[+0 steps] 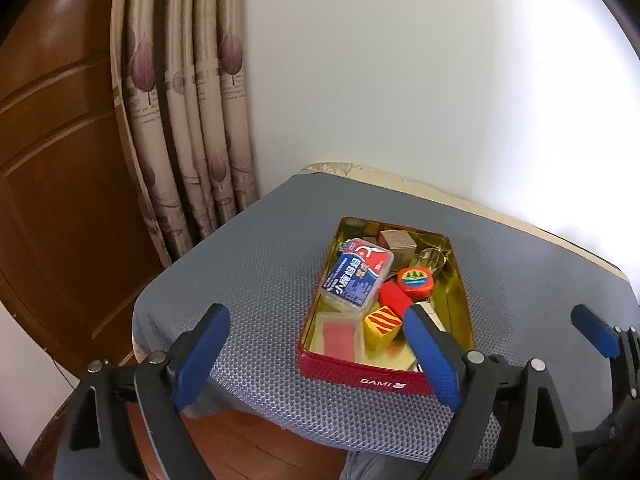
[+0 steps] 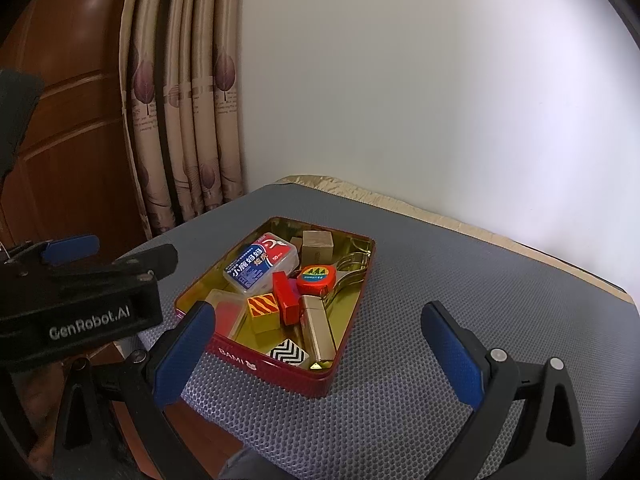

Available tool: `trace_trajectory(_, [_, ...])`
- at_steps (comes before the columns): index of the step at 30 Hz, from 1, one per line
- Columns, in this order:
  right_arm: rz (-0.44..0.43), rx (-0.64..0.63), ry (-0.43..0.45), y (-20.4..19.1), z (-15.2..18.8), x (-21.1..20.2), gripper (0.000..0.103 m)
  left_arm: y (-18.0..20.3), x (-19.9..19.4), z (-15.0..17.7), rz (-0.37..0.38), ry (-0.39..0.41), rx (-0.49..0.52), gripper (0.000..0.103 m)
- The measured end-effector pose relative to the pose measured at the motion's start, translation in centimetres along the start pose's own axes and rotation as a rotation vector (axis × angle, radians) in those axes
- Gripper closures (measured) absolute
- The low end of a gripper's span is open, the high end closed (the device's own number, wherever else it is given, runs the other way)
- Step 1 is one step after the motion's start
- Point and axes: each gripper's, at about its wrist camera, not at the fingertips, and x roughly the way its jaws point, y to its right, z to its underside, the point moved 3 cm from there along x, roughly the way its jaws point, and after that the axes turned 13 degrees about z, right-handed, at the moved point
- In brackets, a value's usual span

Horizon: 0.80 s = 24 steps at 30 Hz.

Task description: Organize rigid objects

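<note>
A red BAMI tin (image 1: 360,378) (image 2: 256,360) with a gold inside lies open on a grey mesh cushion (image 1: 248,280) (image 2: 420,320). It holds a blue and red floss box (image 1: 356,276) (image 2: 262,262), an orange tape measure (image 1: 414,280) (image 2: 316,278), a red block (image 1: 394,298) (image 2: 286,296), a striped yellow block (image 1: 382,326) (image 2: 263,312), a cardboard cube (image 1: 396,242) (image 2: 317,245), a zigzag block (image 2: 289,354) and a gold bar (image 2: 318,330). My left gripper (image 1: 316,310) hovers open over the tin's near-left end. My right gripper (image 2: 318,312) is open and empty over its near edge.
Patterned curtains (image 1: 188,120) (image 2: 184,100) and a wooden door (image 1: 52,140) stand at the left, with a white wall (image 1: 400,80) behind. The cushion ends at a beige edge (image 1: 460,200) at the back. Wooden floor (image 1: 248,440) shows below the front edge.
</note>
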Motion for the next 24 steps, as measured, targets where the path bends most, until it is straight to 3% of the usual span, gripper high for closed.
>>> trace_trajectory(6, [0.001,0.008,-0.007,0.06,0.18,-0.07,0.001,-0.23,0.01,0.48,-0.1,0.001,-0.015,0.01])
trace_trajectory(16, [0.0,0.0,-0.008,-0.01,0.26,-0.2,0.001,-0.05,0.51,0.69,-0.082,0.0,-0.012,0.01])
trace_trajectory(24, [0.007,0.014,0.017,0.32,-0.13,-0.61,0.001,-0.9,0.55,0.26,-0.007,-0.038,-0.069,0.01])
